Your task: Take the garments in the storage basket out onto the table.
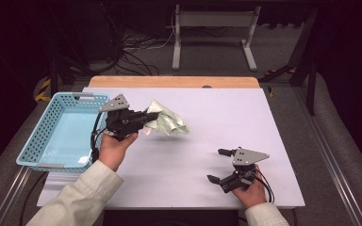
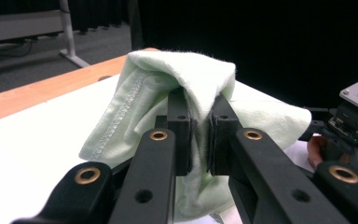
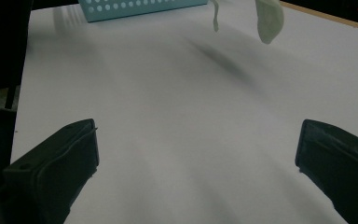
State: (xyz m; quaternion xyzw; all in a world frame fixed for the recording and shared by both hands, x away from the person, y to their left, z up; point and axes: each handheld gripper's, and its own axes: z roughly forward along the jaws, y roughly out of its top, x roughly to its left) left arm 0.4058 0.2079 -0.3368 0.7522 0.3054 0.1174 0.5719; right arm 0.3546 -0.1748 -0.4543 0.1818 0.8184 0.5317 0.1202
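Observation:
A pale green cloth [image 1: 167, 121] hangs bunched above the white table, clear of the surface, with its shadow below it. My left gripper [image 1: 152, 116] is shut on the cloth; in the left gripper view the cloth [image 2: 168, 98] drapes over both black jaws, pinched between them at my left gripper [image 2: 200, 122]. My right gripper [image 1: 218, 165] rests low near the table's front right, open, with nothing between its jaws. In the right gripper view its jaws stand wide apart at my right gripper [image 3: 196, 154], and the cloth's lower end [image 3: 269, 21] dangles at the top.
A light blue perforated basket [image 1: 37, 136] sits at the table's left edge, seen again as the basket [image 3: 135, 7] far off. The white table [image 1: 226, 117] has a wooden strip [image 1: 174, 82] along its far side. Cables and a metal frame lie on the floor beyond.

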